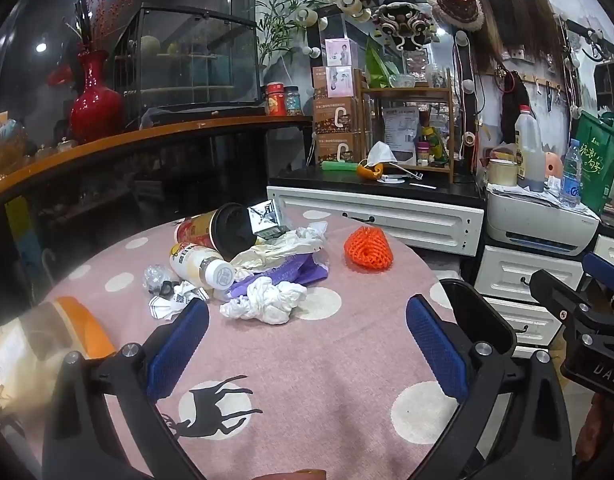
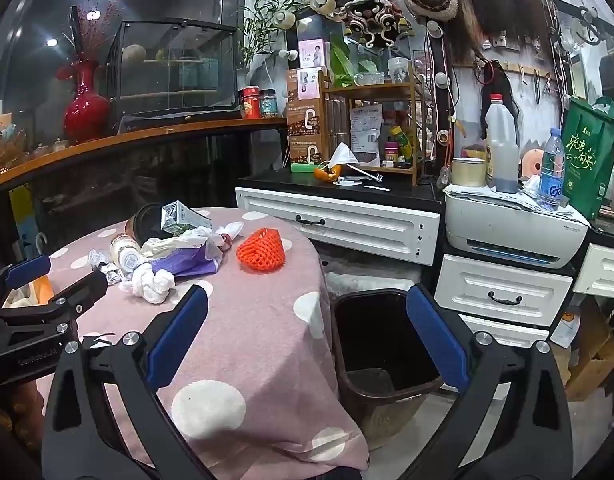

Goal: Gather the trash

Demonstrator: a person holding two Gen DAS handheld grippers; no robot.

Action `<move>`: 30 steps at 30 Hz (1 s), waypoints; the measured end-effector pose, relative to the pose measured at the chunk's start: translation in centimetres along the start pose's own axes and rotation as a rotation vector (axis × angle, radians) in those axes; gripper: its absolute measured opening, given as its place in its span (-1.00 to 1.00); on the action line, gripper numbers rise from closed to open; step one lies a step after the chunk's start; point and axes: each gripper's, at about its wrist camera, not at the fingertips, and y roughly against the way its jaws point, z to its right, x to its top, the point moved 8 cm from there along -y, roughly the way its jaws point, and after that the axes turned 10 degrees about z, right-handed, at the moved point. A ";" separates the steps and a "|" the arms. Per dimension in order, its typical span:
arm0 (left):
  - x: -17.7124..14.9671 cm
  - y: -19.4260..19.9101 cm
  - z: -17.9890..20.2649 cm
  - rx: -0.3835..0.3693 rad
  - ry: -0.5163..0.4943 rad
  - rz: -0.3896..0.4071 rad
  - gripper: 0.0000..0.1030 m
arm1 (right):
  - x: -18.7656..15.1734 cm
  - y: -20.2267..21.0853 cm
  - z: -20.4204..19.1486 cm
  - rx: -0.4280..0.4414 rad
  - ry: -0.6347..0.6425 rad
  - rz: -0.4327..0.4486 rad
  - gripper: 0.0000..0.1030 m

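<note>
A heap of trash lies on the pink dotted tablecloth (image 1: 331, 364): a tipped dark cup (image 1: 231, 230), a white bottle (image 1: 201, 266), crumpled white tissue (image 1: 267, 300), a purple wrapper (image 1: 295, 274) and a small carton (image 1: 267, 216). An orange foam net (image 1: 369, 250) lies apart to the right; it also shows in the right wrist view (image 2: 263, 254). My left gripper (image 1: 307, 340) is open and empty, just short of the tissue. My right gripper (image 2: 307, 332) is open and empty, over the table edge beside a dark bin (image 2: 381, 356).
The bin stands on the floor right of the table, in front of white drawers (image 2: 339, 224) and a printer (image 2: 511, 228). An orange-topped box (image 1: 43, 340) sits at the table's left. A dark counter with a red vase (image 1: 95, 100) runs behind.
</note>
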 end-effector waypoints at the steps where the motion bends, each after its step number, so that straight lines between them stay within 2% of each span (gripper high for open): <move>1: 0.0 0.0 0.0 0.000 0.001 0.000 0.90 | -0.1 0.0 0.0 0.000 0.001 -0.001 0.91; 30: -0.3 0.0 0.2 0.000 0.000 -0.006 0.90 | -0.4 0.0 -0.5 0.005 0.016 -0.004 0.91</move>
